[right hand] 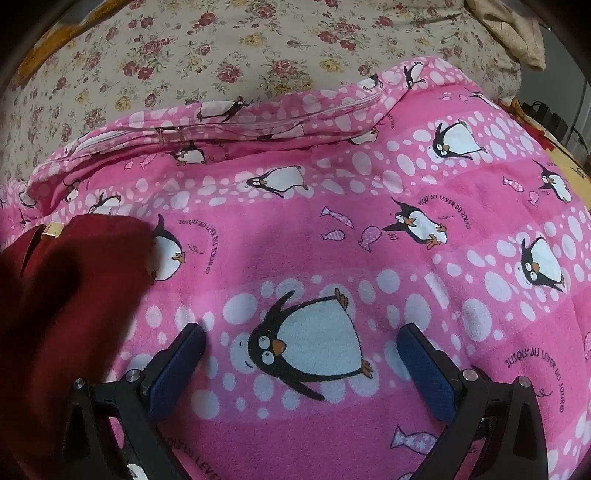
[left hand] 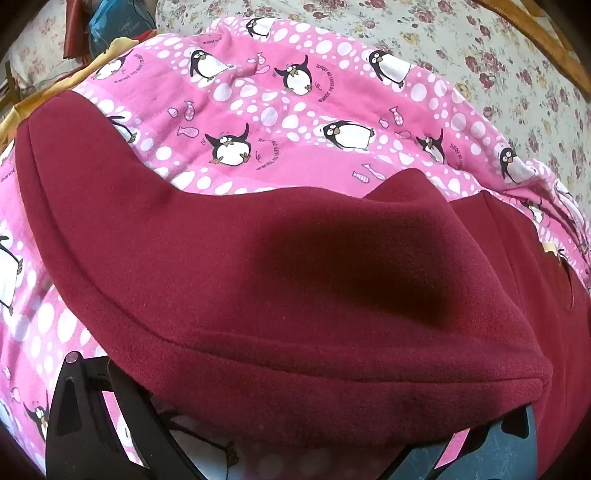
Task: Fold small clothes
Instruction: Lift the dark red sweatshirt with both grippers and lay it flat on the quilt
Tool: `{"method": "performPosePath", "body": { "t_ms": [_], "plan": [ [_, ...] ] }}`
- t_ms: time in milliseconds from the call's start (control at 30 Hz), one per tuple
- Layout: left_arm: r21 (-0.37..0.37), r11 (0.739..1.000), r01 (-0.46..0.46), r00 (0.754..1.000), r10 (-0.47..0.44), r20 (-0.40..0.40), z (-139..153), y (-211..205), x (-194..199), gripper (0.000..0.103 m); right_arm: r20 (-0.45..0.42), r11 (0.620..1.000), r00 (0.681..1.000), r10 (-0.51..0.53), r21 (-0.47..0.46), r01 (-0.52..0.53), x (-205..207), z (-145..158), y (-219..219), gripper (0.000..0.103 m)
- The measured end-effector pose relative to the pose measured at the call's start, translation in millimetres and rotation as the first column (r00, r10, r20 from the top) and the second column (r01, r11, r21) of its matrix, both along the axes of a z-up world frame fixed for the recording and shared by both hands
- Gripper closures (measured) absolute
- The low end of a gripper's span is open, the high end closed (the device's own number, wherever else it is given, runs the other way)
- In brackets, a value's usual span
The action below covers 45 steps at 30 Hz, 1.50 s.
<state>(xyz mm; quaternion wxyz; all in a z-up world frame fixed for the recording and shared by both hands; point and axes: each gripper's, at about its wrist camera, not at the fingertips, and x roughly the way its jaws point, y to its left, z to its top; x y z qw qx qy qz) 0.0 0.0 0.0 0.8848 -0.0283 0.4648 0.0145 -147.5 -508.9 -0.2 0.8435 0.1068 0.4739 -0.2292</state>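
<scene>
A dark red fleece garment (left hand: pixel 295 266) lies spread on a pink penguin blanket (left hand: pixel 280 122) and fills the middle of the left wrist view. Its thick hem drapes over the tips of my left gripper (left hand: pixel 295 402), hiding the pads. The two black fingers (left hand: pixel 85 417) stand far apart, so it is open. In the right wrist view only the garment's edge (right hand: pixel 66 295) shows at the left, with a small beige tag (right hand: pixel 51 229). My right gripper (right hand: pixel 303 350) hangs open over bare blanket (right hand: pixel 369 240), to the right of the garment, with nothing between its blue pads (right hand: pixel 181 358).
The blanket lies on a floral bedsheet (right hand: pixel 221 55) and has a zipped edge (right hand: pixel 221 125) at its far side. A yellow cloth (left hand: pixel 48 96) and a blue bag (left hand: pixel 114 26) sit at the far left. A wooden bed frame (left hand: pixel 535 33) runs along the far right.
</scene>
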Motion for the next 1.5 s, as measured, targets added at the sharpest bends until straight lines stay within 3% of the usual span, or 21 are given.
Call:
{"method": "performPosePath", "body": {
  "t_ms": [767,967,1100,1167,1333,1500],
  "plan": [
    [0.001,0.999,0.040,0.999,-0.040,-0.012,1,-1,-13,0.001,-0.010,1.000,1.000,0.003,-0.011,-0.003,1,-1,2,0.000],
    [0.011,1.000,0.026,0.999,-0.026,-0.021,5,-1,-23,0.001,-0.050,0.996,0.999,0.022,0.083,-0.018,-9,5,-4,0.000],
    [-0.009,1.000,0.027,0.999,-0.027,-0.029,18,-1,-38,0.001,-0.094,0.985,0.996,-0.007,0.171,0.023,-42,25,-7,0.000],
    [-0.010,1.000,0.030,1.000,-0.030,-0.010,26,-2,-49,0.001,-0.070,0.977,0.998,-0.002,0.213,0.016,-63,41,-6,0.000],
    [0.014,0.997,0.079,0.995,-0.080,0.056,54,-15,-82,0.001,-0.029,0.981,0.997,0.067,0.187,-0.060,-101,90,18,0.000],
    [0.009,0.991,0.136,0.985,-0.137,0.101,79,-30,-108,0.001,-0.005,0.956,0.985,0.175,0.241,-0.169,-122,125,58,0.000]
  ]
}}
